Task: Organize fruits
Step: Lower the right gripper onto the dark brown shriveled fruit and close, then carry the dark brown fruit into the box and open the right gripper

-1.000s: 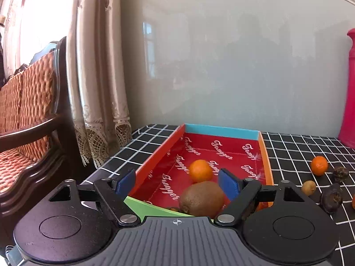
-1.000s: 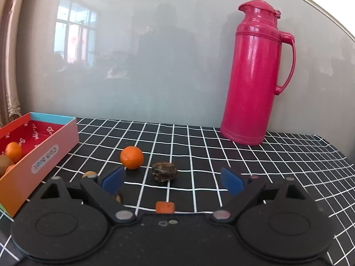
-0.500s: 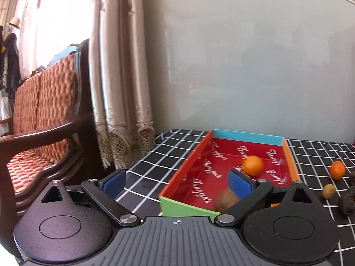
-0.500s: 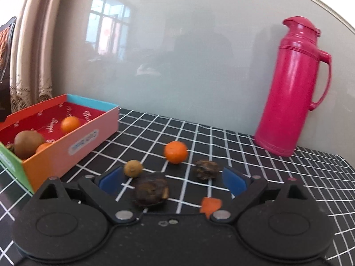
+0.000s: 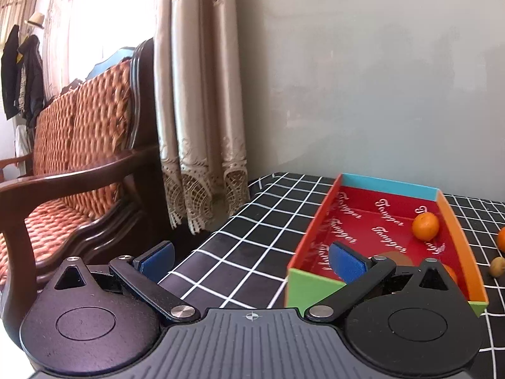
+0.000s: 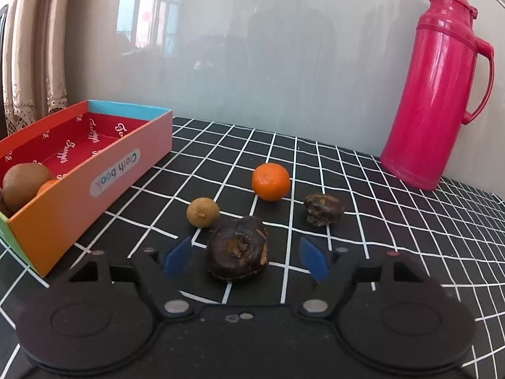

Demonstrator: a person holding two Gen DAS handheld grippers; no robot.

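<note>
The left gripper [image 5: 251, 260] has swung away from the kiwi [image 6: 25, 184] now lying in the box [image 6: 94, 170], jaws spread wide, empty. Beside the box, a dark wrinkled fruit [image 6: 237, 248] sits between the closing, untouching pads of the downward-tilted right gripper [image 6: 246, 257].

The left hand-held gripper [image 5: 251, 260] is opening wide with nothing between its pads, while the right hand-held gripper [image 6: 246, 257] is closing.
</note>
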